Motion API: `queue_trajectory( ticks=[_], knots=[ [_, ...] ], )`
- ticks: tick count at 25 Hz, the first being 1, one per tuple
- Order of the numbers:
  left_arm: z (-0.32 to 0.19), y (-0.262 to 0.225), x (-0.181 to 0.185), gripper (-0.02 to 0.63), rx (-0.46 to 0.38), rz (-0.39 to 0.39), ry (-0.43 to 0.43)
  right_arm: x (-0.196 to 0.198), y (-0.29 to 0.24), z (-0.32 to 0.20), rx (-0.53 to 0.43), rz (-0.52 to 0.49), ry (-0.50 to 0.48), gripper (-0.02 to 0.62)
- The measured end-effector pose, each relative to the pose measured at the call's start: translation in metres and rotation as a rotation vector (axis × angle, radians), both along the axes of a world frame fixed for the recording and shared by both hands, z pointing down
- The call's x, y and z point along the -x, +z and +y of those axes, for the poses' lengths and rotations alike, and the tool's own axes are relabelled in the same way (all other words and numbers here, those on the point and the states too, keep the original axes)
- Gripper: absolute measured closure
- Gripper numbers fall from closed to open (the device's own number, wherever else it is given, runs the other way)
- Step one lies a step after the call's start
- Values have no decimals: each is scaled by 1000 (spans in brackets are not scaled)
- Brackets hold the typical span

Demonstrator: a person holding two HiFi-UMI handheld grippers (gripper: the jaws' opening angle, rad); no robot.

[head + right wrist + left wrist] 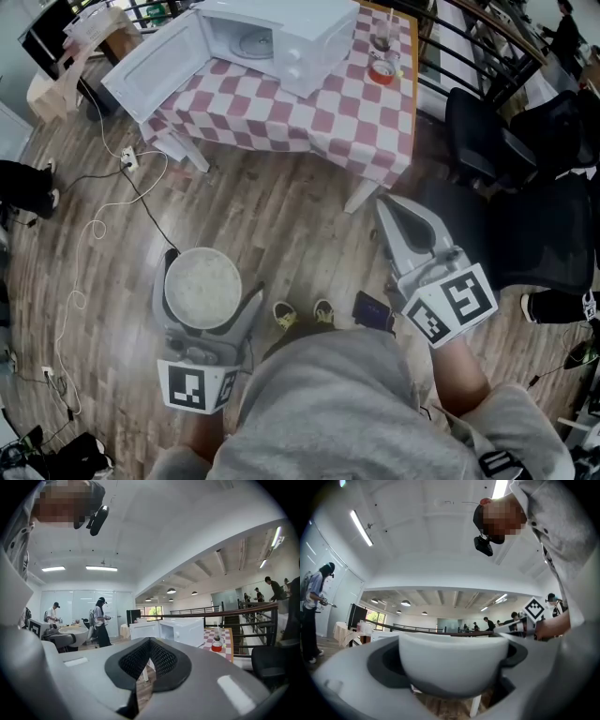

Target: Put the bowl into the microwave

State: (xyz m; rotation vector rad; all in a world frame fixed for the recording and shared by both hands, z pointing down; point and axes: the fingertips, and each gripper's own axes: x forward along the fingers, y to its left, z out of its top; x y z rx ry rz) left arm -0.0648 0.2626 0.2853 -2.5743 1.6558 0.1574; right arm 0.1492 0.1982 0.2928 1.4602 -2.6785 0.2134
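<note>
A white bowl [202,286] sits between the wide-spread jaws of my left gripper [210,283], which is shut on it at waist height over the wooden floor. In the left gripper view the bowl [452,663] fills the gap between the dark pads [382,663]. The white microwave [281,37] stands on the checked table far ahead with its door [155,61] swung open to the left. My right gripper [392,214] is shut with nothing in it and points toward the table. From the right gripper [149,641] view the microwave [180,631] lies straight ahead.
The table [356,112] has a red-and-white checked cloth and a red-lidded jar [382,70] at its far right. Black office chairs [525,234] stand to the right. Cables [112,197] trail across the floor on the left. People stand in the background.
</note>
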Motion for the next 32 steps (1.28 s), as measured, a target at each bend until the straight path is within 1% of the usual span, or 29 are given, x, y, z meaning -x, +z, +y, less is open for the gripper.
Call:
queue_trajectory(
  ticks=[16,21,26,32],
  knots=[
    [6,5,39,71,-7,13,21,41,-11,9,-36,10,8,601],
    [2,6,48,71,-9,16,22,47,-12,6,-37,8,18,601],
    [-5,11,51,71,3,14,21,51,-8,0,-27,-3,19,601],
    [-24,19,46,71,13,13,31,49,5,-16,-12,-17,24,601]
  ],
)
